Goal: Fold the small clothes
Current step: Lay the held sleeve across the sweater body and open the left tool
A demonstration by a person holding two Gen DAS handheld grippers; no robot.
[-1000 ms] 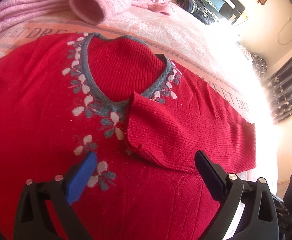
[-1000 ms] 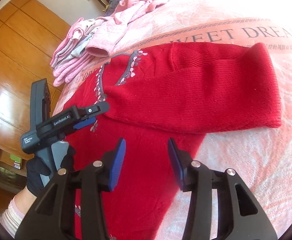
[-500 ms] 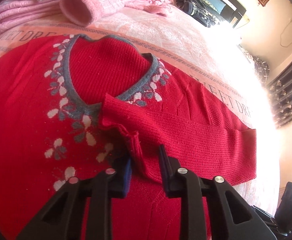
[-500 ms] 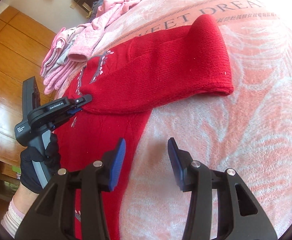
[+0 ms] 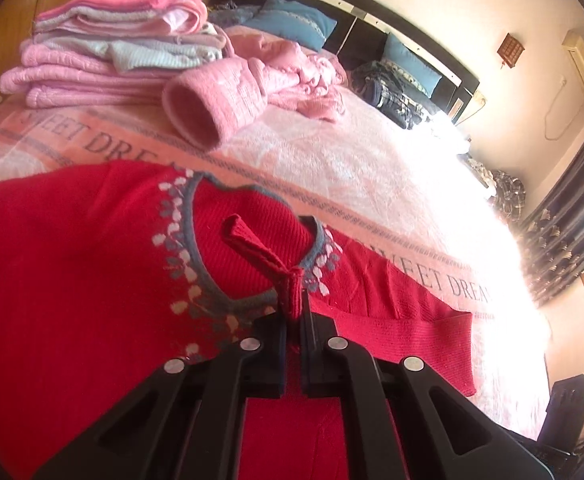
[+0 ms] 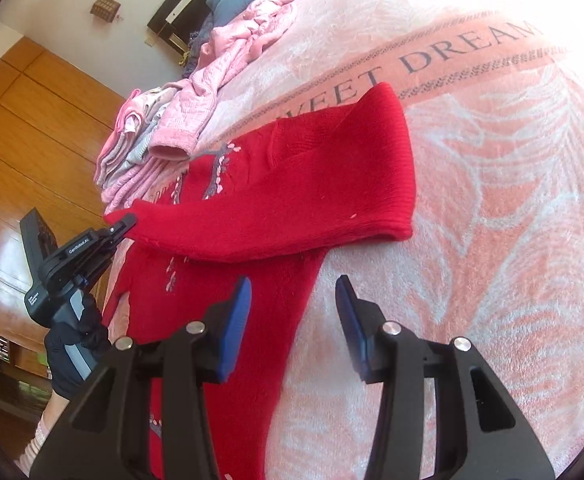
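Gloved hand (image 6: 76, 342) on left gripper (image 6: 122, 226) marked "GenRobot.AI", clamped tight on sleeve cuff (image 5: 293, 286) of red sweater (image 6: 292, 196), spread flat on pink blanket (image 6: 491, 208) lettered "SWEET DREAM", right gripper (image 6: 292, 322) parted wide, holding nothing, above sweater's hem edge.

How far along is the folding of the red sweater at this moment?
Early. Done: one sleeve lies folded across the red sweater on the blanket. In hand: the left hand-held gripper is shut on that sleeve's cuff, lifting it; the right hand-held gripper hangs open, empty. Left: the body remains unfolded. A folded pink stack sits nearby.
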